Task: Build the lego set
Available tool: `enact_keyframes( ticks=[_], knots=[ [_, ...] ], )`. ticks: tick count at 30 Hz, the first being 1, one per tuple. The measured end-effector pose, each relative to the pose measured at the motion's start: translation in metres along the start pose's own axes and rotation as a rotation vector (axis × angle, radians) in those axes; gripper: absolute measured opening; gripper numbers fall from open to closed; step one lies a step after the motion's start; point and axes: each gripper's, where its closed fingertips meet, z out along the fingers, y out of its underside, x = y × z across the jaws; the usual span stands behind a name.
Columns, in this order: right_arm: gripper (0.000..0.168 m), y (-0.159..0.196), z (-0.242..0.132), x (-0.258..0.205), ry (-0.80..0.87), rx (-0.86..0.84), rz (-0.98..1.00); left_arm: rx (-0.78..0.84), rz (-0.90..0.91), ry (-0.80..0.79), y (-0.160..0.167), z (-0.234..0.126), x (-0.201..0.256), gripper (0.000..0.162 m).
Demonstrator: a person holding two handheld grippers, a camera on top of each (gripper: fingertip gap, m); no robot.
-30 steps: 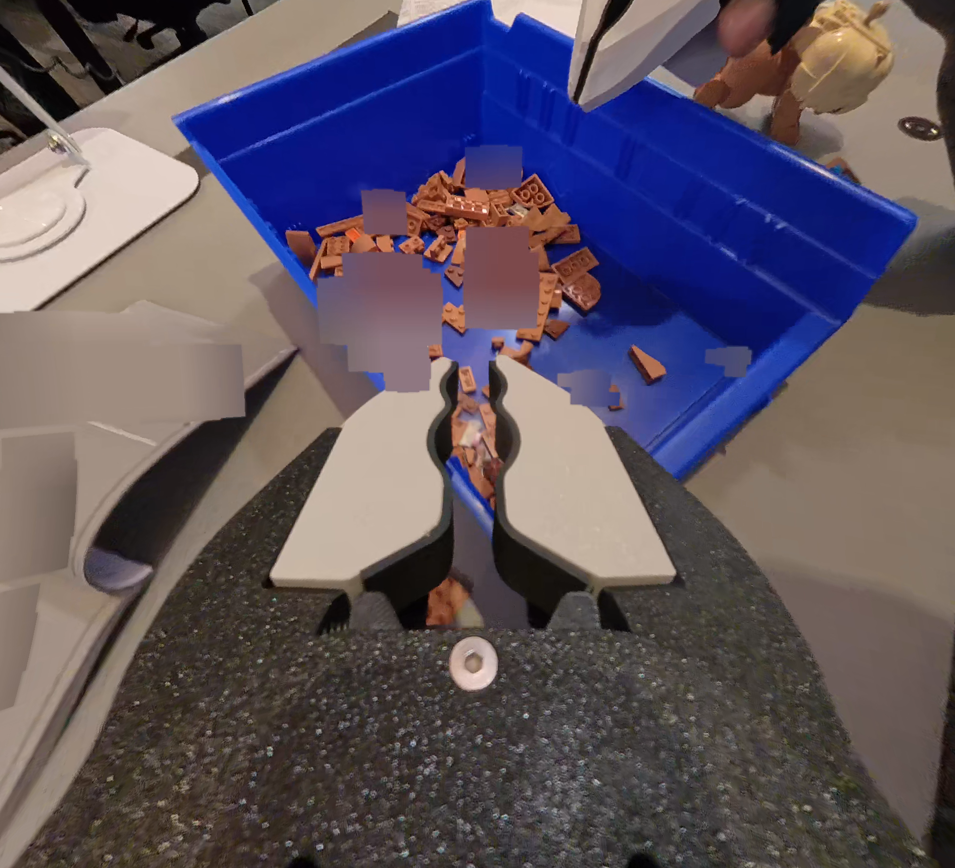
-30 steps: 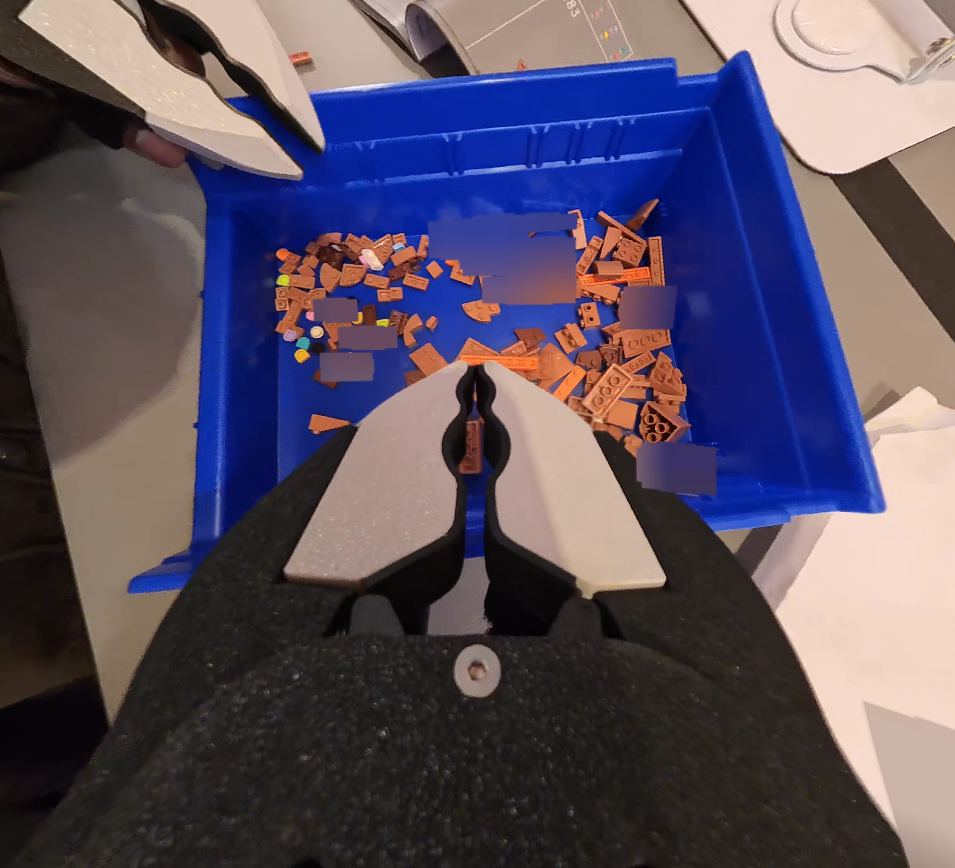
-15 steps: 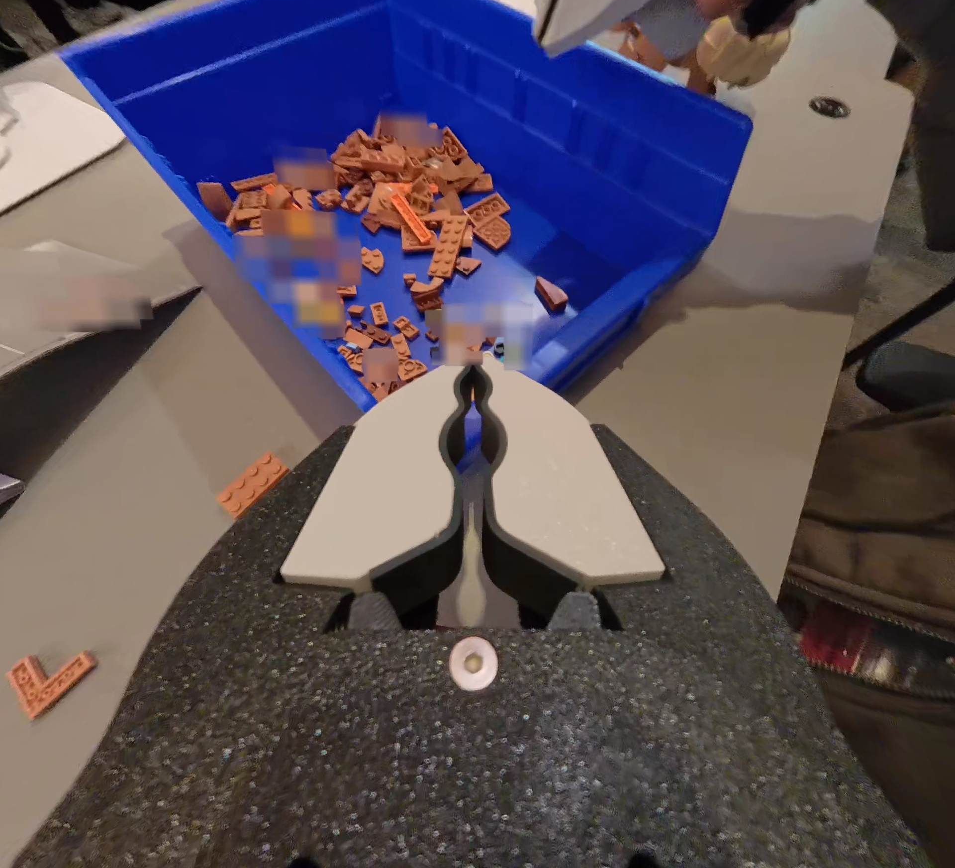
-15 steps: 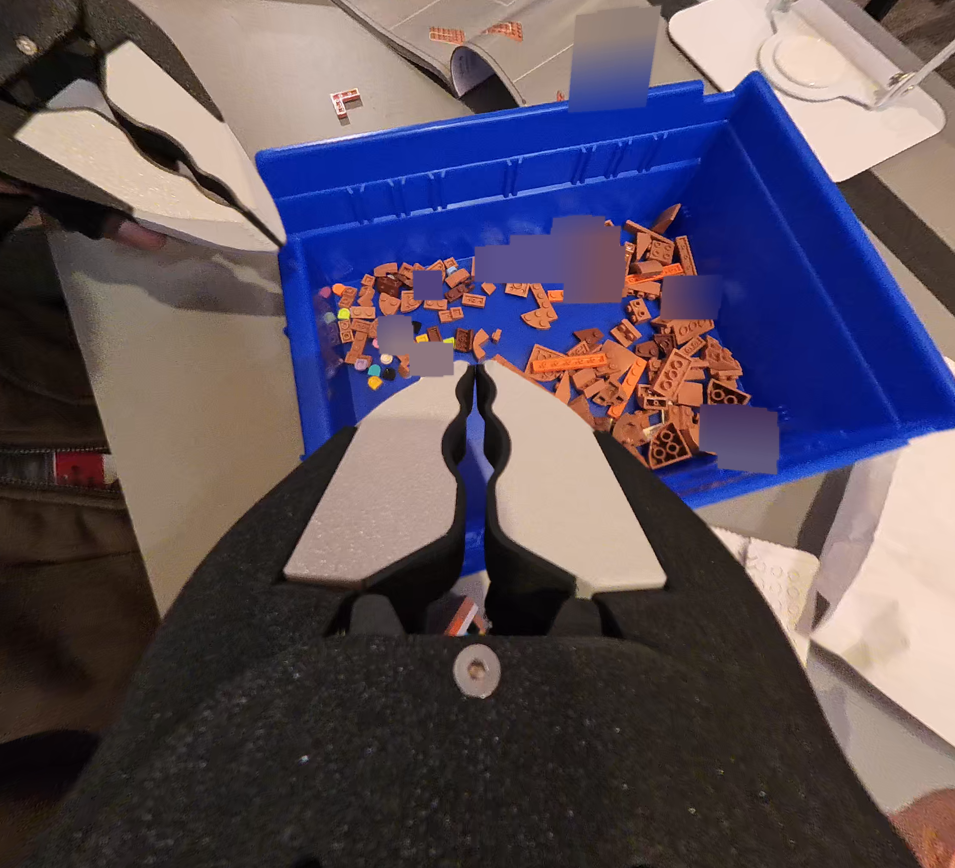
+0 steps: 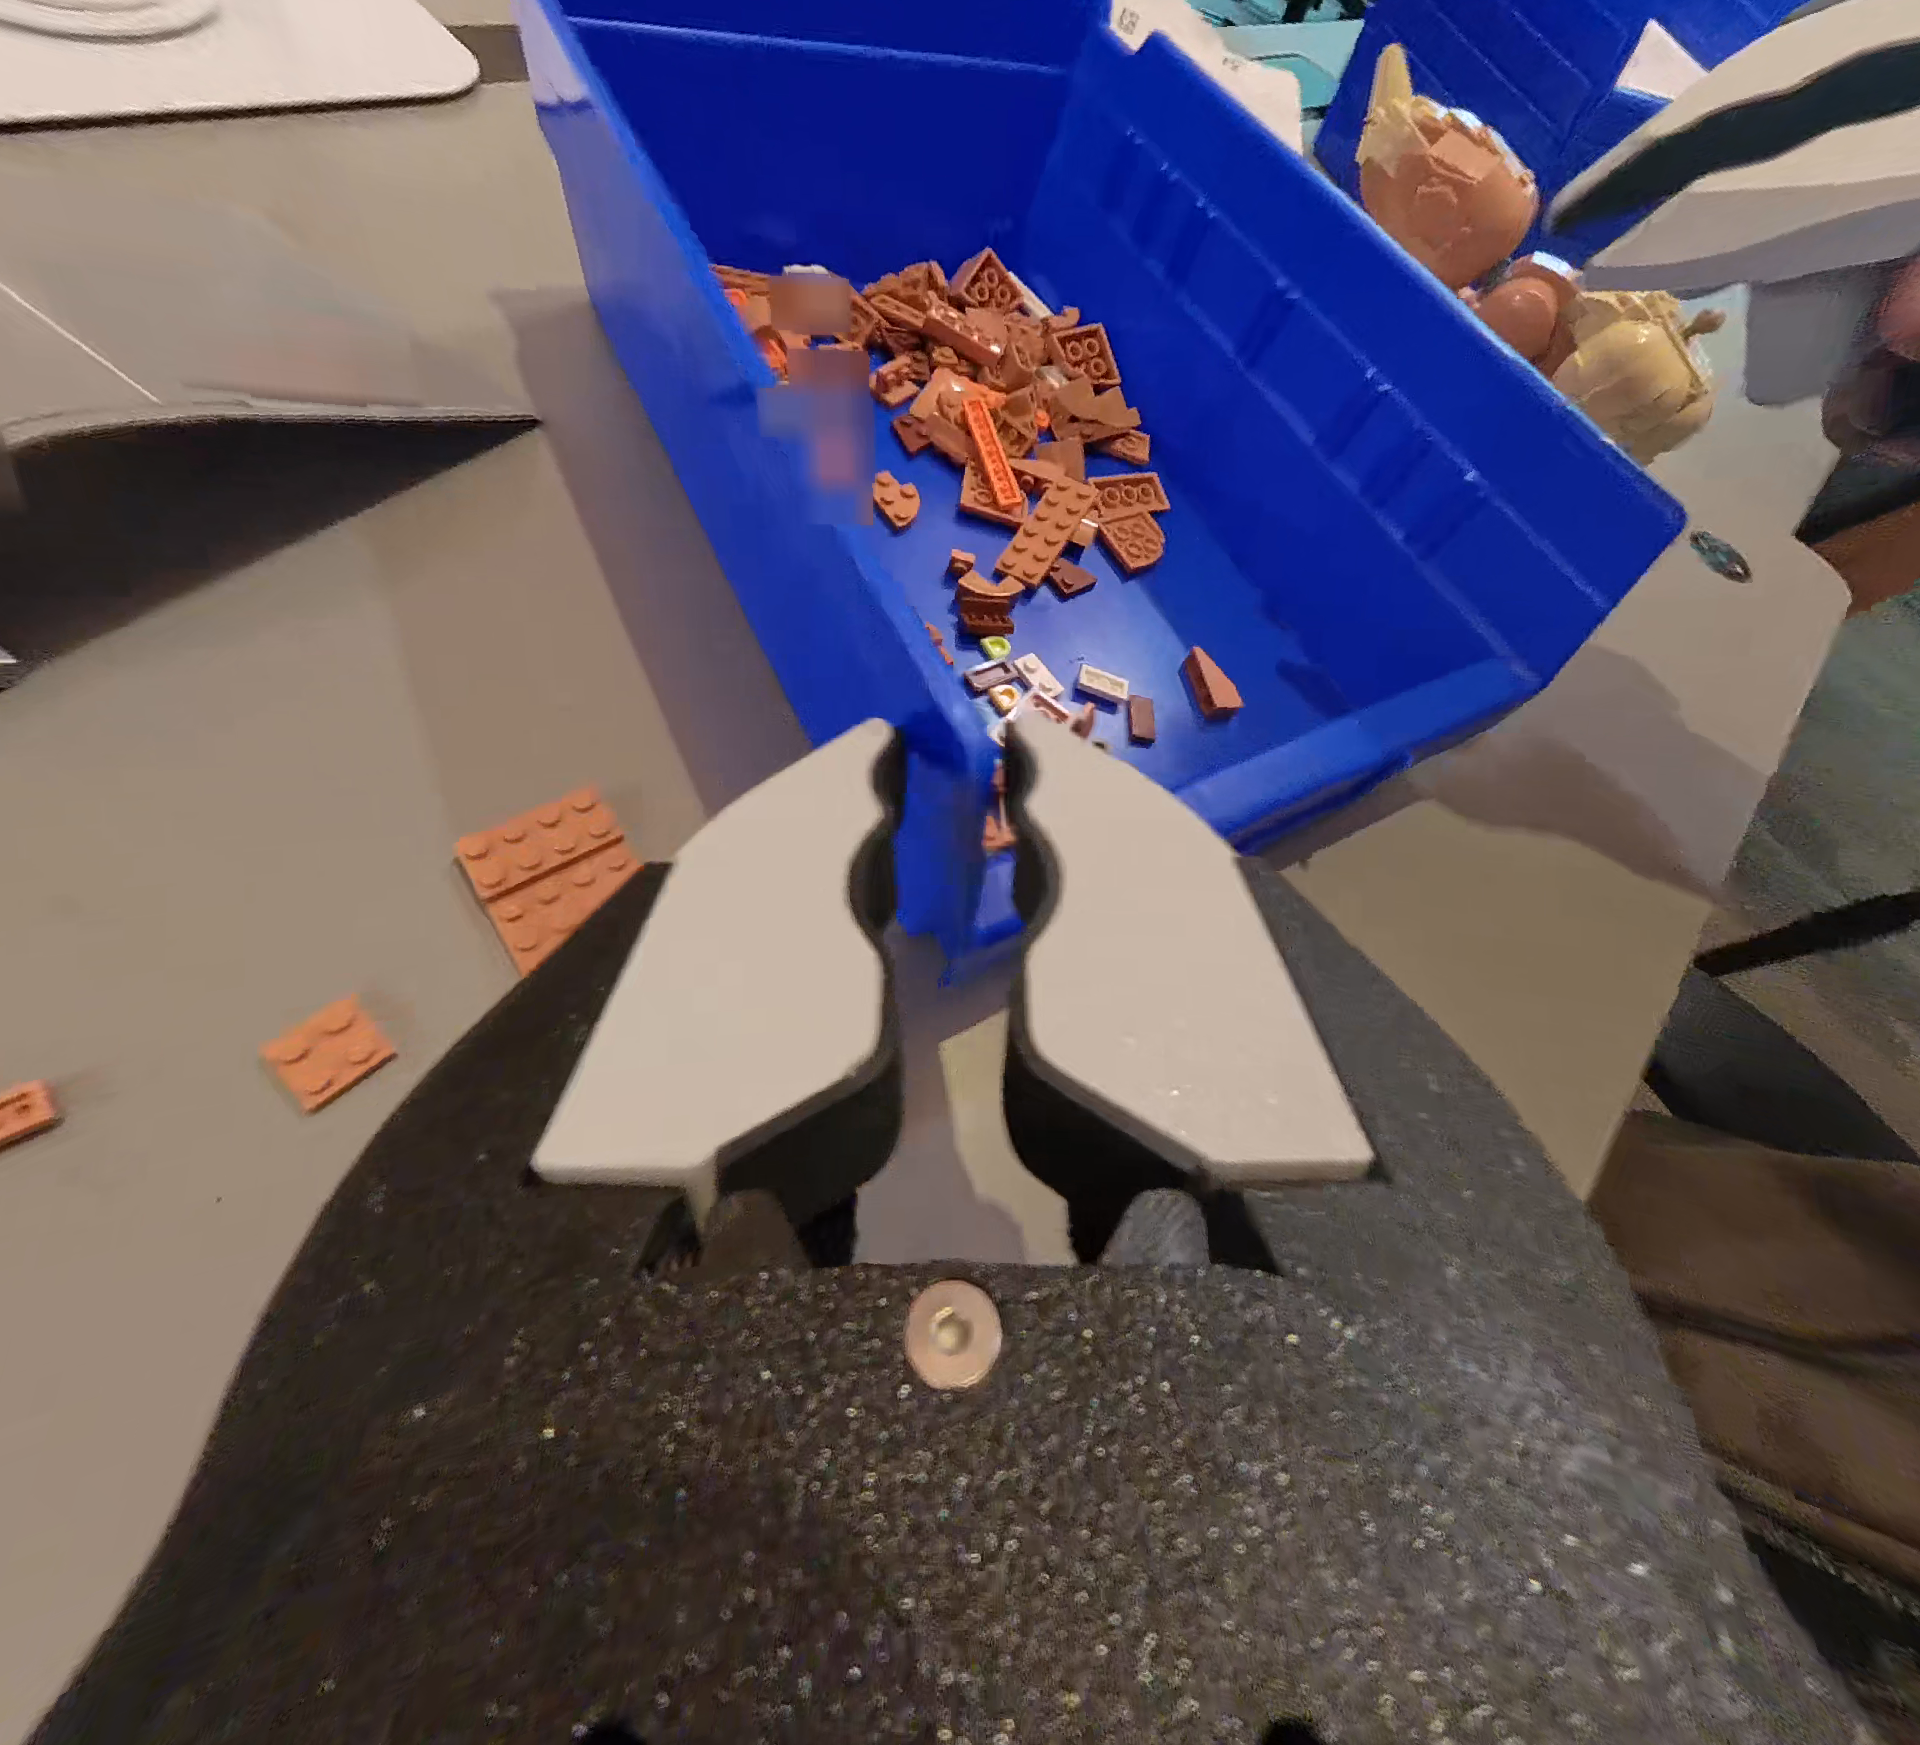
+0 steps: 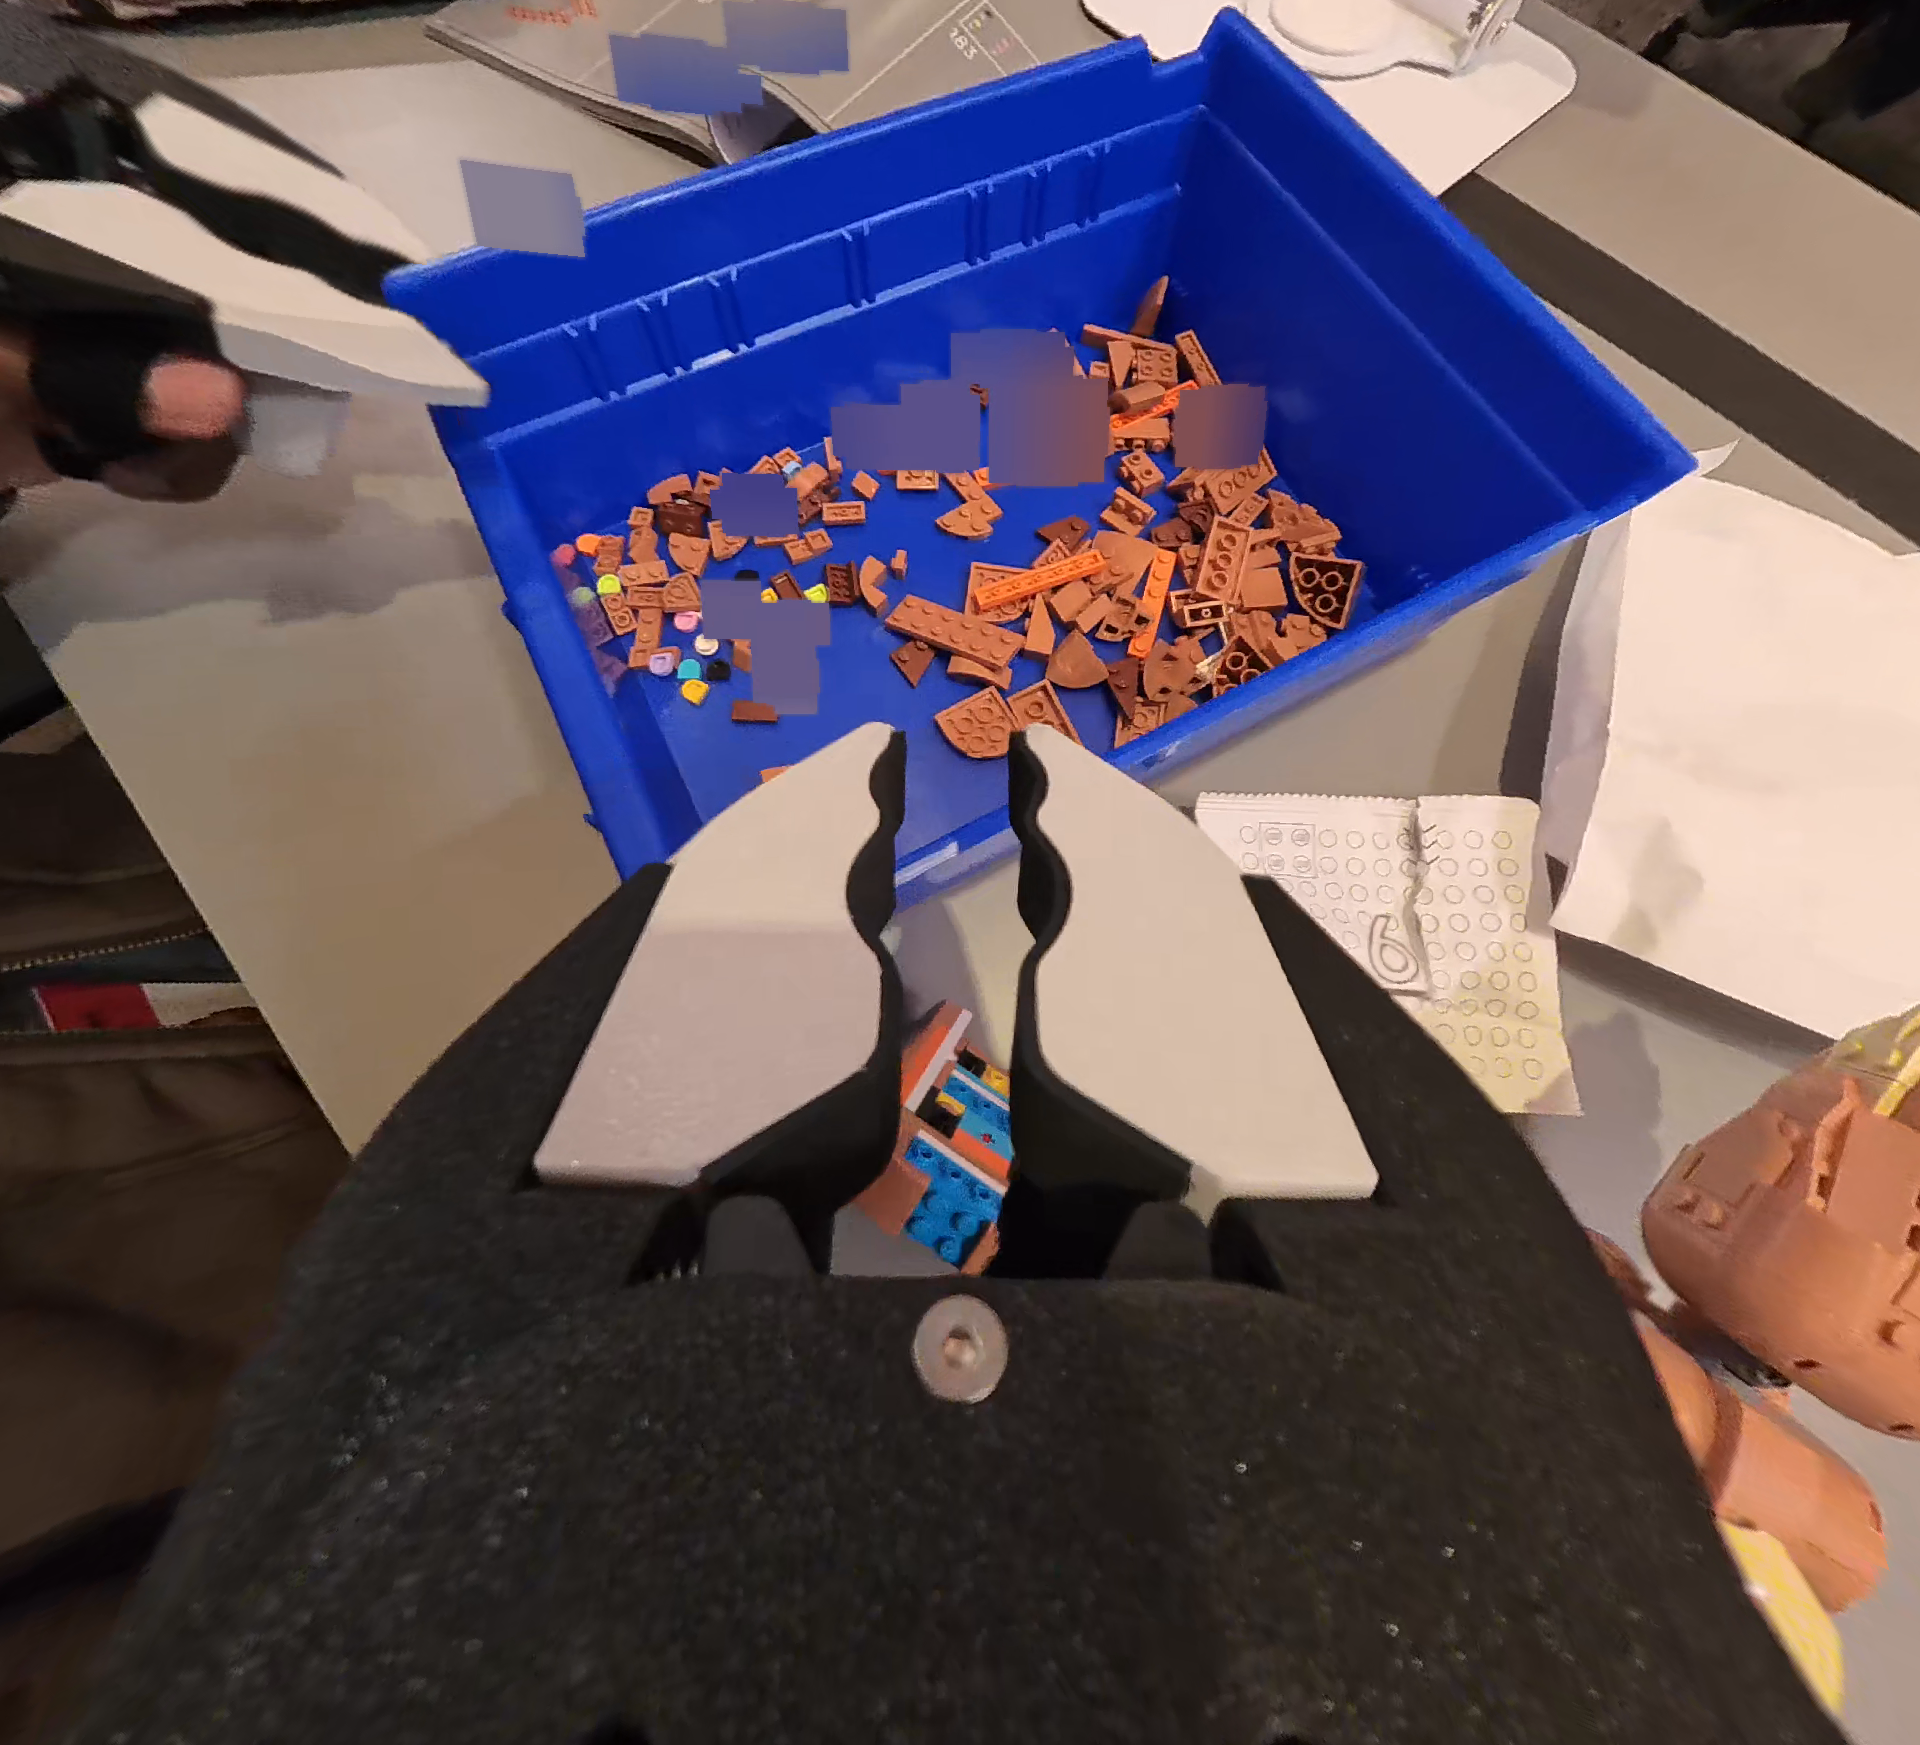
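Note:
A blue bin (image 5: pixel 1351 407) holds a heap of brown Lego pieces (image 5: pixel 1018 417) and several small coloured ones. My left gripper (image 5: pixel 951 745) is slightly open and empty, above the bin's near corner. My right gripper (image 6: pixel 954 745) is slightly open and empty, above the bin's (image 6: pixel 1403 324) near wall, with the brown pieces (image 6: pixel 1143 594) ahead of it. A small orange-and-blue sub-assembly (image 6: pixel 951 1134) lies on the table under the right gripper. Three brown plates (image 5: pixel 545 864) (image 5: pixel 327 1051) (image 5: pixel 21 1111) lie loose left of the left gripper. A part-built brown and tan figure (image 5: pixel 1455 241) (image 6: pixel 1766 1228) stands beside the bin.
An open instruction booklet (image 6: pixel 831 33) lies beyond the bin. A white stand base (image 6: pixel 1351 33) (image 5: pixel 208 12) sits at the back. A torn paper bag (image 6: pixel 1434 926) and white sheet (image 6: pixel 1766 760) lie right of the bin. The left gripper's fingers (image 6: pixel 312 329) and the right gripper's fingers (image 5: pixel 1787 241) flank the bin. My right fingertips sit around 20 centimeters from my left ones.
Both grippers were shut half a second ago and have now opened a little. Both have drawn back from over the bin's inside toward its near edges.

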Motion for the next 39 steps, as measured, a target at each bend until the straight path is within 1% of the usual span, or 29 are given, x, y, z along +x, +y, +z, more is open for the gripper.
enact_keyframes(
  ticks=[1, 7, 13, 19, 22, 25, 27, 28, 29, 31, 34, 36, 39],
  knots=[
    [0.018, 0.001, 0.001, -0.002, -0.006, 0.003, 0.002, 0.017, 0.006, -0.002, 0.0, 0.0, -0.001, 0.013],
    [0.019, 0.0, 0.001, -0.013, -0.029, 0.014, -0.022, 0.013, 0.092, -0.07, 0.008, -0.017, -0.004, 0.009],
    [0.018, -0.01, 0.008, -0.029, -0.067, 0.022, -0.064, -0.013, 0.091, -0.025, 0.027, -0.049, 0.006, 0.01],
    [0.017, -0.026, 0.025, -0.045, -0.096, 0.019, -0.127, -0.046, 0.088, 0.015, 0.045, -0.079, 0.016, 0.01],
    [0.016, -0.034, 0.037, -0.052, -0.105, 0.018, -0.149, -0.061, 0.132, 0.075, 0.052, -0.091, 0.025, 0.014],
    [0.016, -0.038, 0.047, -0.056, -0.107, 0.005, -0.174, 0.057, 0.136, 0.159, 0.033, -0.106, 0.034, 0.036],
    [0.016, -0.039, 0.053, -0.055, -0.095, -0.008, -0.19, 0.146, 0.143, 0.218, 0.011, -0.118, 0.036, 0.039],
    [0.016, -0.04, 0.055, -0.054, -0.091, -0.008, -0.191, 0.191, 0.151, 0.222, -0.001, -0.121, 0.033, 0.039],
    [0.016, -0.04, 0.057, -0.053, -0.092, -0.007, -0.187, 0.224, 0.155, 0.216, -0.012, -0.12, 0.027, 0.04],
    [0.016, -0.04, 0.061, -0.051, -0.099, -0.003, -0.172, 0.227, 0.172, 0.218, -0.027, -0.108, 0.016, 0.041],
    [0.015, -0.036, 0.069, -0.05, -0.114, 0.006, -0.141, 0.137, 0.22, 0.255, -0.035, -0.071, 0.007, 0.043],
    [0.015, -0.032, 0.075, -0.052, -0.129, 0.009, -0.126, 0.047, 0.235, 0.293, -0.033, -0.042, 0.004, 0.047],
    [0.013, -0.03, 0.081, -0.053, -0.128, 0.017, -0.124, -0.002, 0.167, 0.368, -0.04, -0.019, 0.001, 0.047]
  ],
)
